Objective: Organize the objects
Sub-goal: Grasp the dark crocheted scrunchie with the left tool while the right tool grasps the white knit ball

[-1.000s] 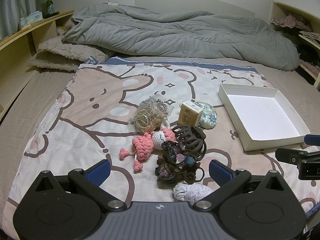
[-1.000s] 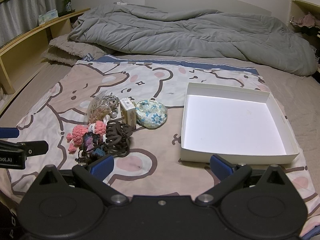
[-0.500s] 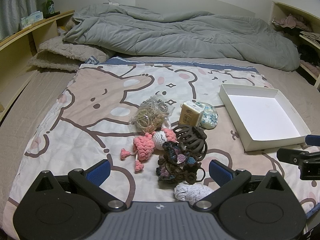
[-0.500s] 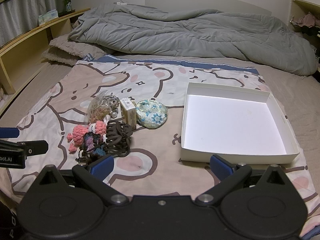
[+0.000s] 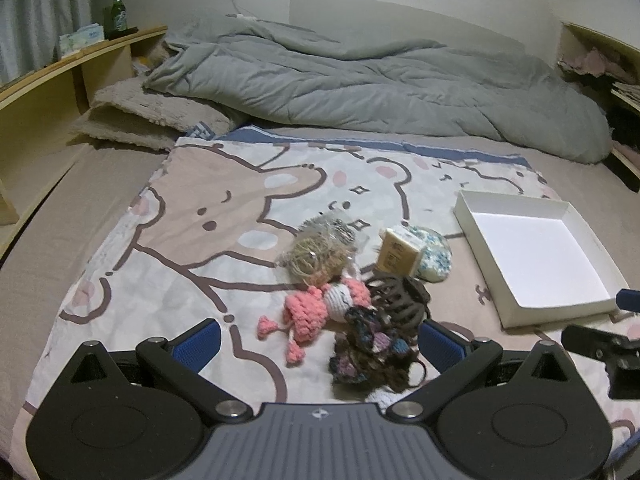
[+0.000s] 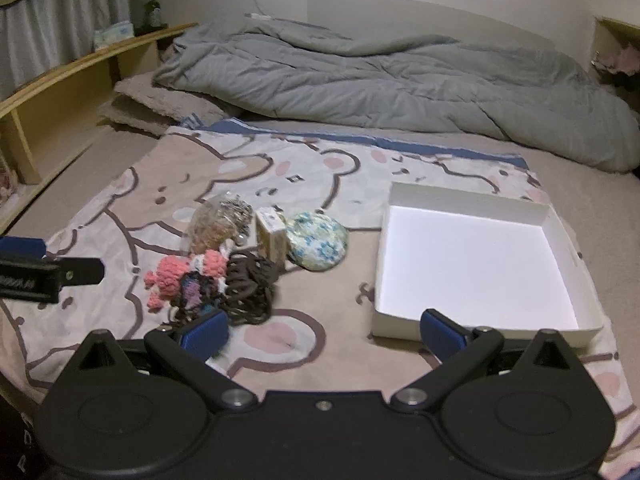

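In your left wrist view, your left gripper (image 5: 318,344) hangs low over the bear-print blanket (image 5: 192,240), jaws spread wide and holding nothing. Between its blue pads lies the near end of the pile: a dark crocheted piece (image 5: 372,354) touching a pink crochet doll (image 5: 308,312) on its left and a brown hair claw (image 5: 400,300) just beyond. Farther off sit a bag of rubber bands (image 5: 316,256), a small tan box (image 5: 398,256) and a floral pouch (image 5: 434,254) (half hidden behind that box). The white open box (image 5: 516,300) lies to the right, well apart from the pile.

In your right wrist view, your right gripper (image 6: 324,330) is also wide open and empty. Its left pad sits over the near edge of the pile, its right pad over the near wall of the white open box (image 6: 476,204). The grey duvet (image 6: 380,80) is bunched at the far end of the bed.
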